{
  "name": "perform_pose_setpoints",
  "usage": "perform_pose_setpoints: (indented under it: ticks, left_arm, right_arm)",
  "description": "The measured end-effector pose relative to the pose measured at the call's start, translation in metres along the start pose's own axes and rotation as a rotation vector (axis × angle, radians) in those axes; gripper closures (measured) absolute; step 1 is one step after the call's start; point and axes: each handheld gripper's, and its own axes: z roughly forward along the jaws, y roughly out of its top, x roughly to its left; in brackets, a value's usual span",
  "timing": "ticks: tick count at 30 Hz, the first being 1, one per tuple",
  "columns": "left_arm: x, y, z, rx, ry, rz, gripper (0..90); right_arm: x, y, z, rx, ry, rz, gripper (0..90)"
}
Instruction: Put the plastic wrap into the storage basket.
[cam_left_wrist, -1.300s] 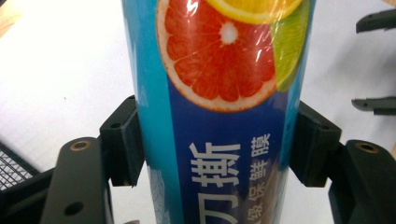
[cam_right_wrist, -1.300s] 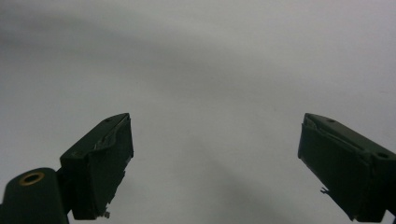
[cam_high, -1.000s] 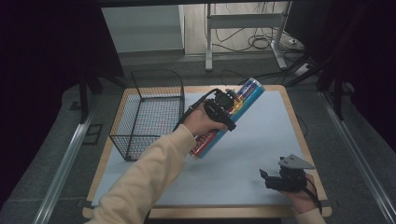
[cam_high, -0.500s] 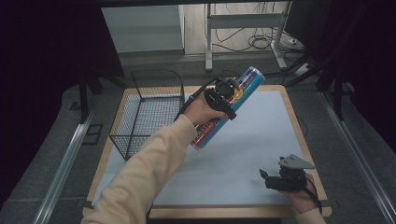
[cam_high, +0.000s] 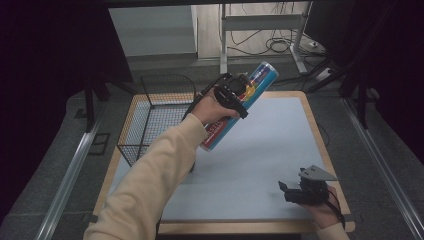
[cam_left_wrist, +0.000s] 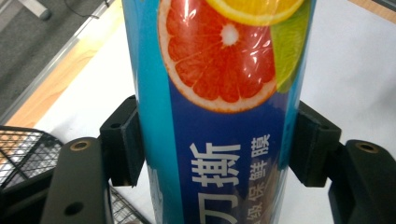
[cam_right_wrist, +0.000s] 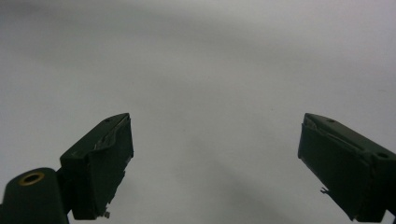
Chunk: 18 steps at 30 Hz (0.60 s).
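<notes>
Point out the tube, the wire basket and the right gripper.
tube (cam_left_wrist: 224, 140), left gripper view, on its blue label.
wire basket (cam_high: 150, 120), high view, on its mesh wall.
right gripper (cam_high: 283, 190), high view, between its fingers.

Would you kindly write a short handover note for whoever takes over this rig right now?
Left gripper: shut on the blue tube, held tilted above the table, beside the wire basket.
Right gripper: open, holding nothing, resting near the table's near right corner.
Done: tube picked up.
Left: probably place the tube in the basket, then release.
</notes>
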Motion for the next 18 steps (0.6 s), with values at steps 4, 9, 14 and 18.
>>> perform_pose_setpoints:
  ticks: [4,9,14,18]
  left_arm:
    - [0.007,0.001,-0.006,-0.004,0.013,-0.019,31.8]
    - [0.014,0.002,-0.012,-0.013,0.025,-0.017,31.8]
    - [0.02,0.0,-0.017,-0.014,0.033,-0.03,31.8]
    - [0.028,-0.003,-0.022,-0.009,0.047,-0.034,31.8]
  right_arm:
    - [-0.001,0.0,0.0,-0.002,-0.002,-0.001,10.7]
    - [-0.001,0.0,0.0,-0.001,-0.002,0.001,10.7]
    - [-0.001,0.0,0.0,0.0,-0.004,0.002,10.7]
    - [-0.001,0.0,0.0,0.0,-0.005,0.002,10.7]
